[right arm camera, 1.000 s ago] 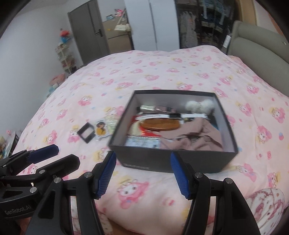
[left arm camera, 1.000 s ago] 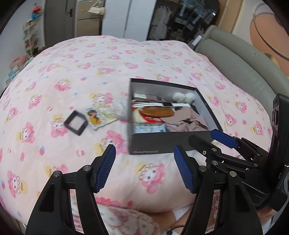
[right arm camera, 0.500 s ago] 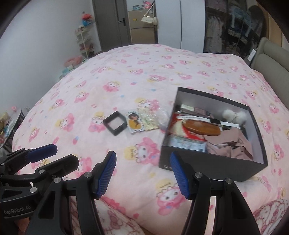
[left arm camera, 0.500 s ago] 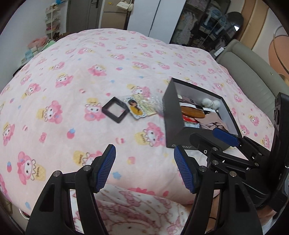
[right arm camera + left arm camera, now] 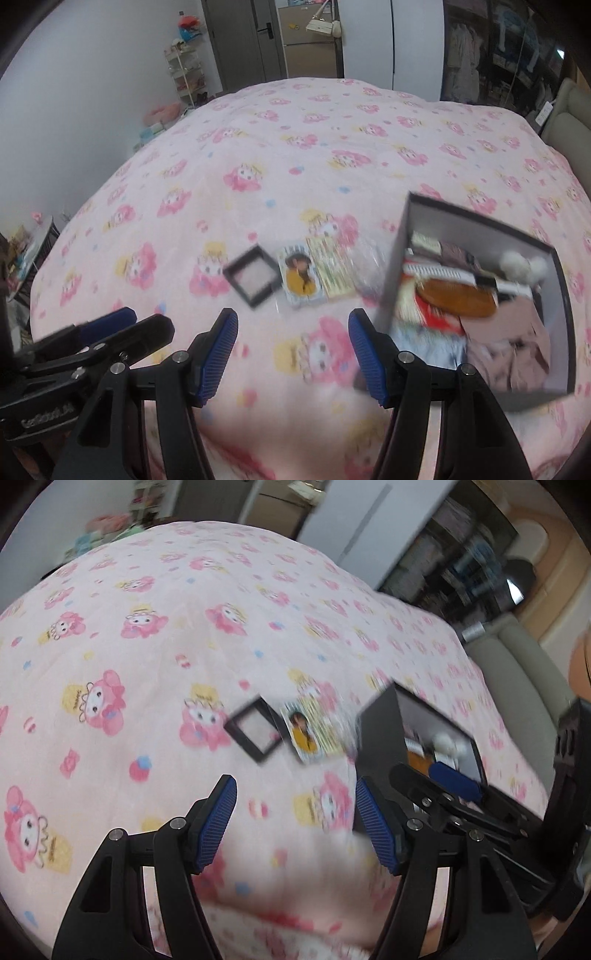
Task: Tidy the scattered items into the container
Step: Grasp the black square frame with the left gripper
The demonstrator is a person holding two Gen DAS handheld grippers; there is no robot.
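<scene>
Both views have swung leftward off the box; spread and empty, the left gripper (image 5: 291, 827) and right gripper (image 5: 291, 354) face the black frame (image 5: 251, 277) and picture card (image 5: 301, 277) just ahead, side by side, the box (image 5: 480, 314) right of them.

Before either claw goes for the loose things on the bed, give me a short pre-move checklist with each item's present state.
1. Left claw open and empty: ok.
2. Right claw open and empty: ok.
3. Loose items in view beside the box: ok; black square frame, picture card and green-striped card lie on the pink bedspread.
4. Items apart enough for single picks: not ok; the two cards touch or overlap, and the frame sits right beside them.
5. Room left in the black box: cannot tell; it already holds clothes and other things.
6. Sharp view of the targets: not ok; both views are motion-blurred.
</scene>
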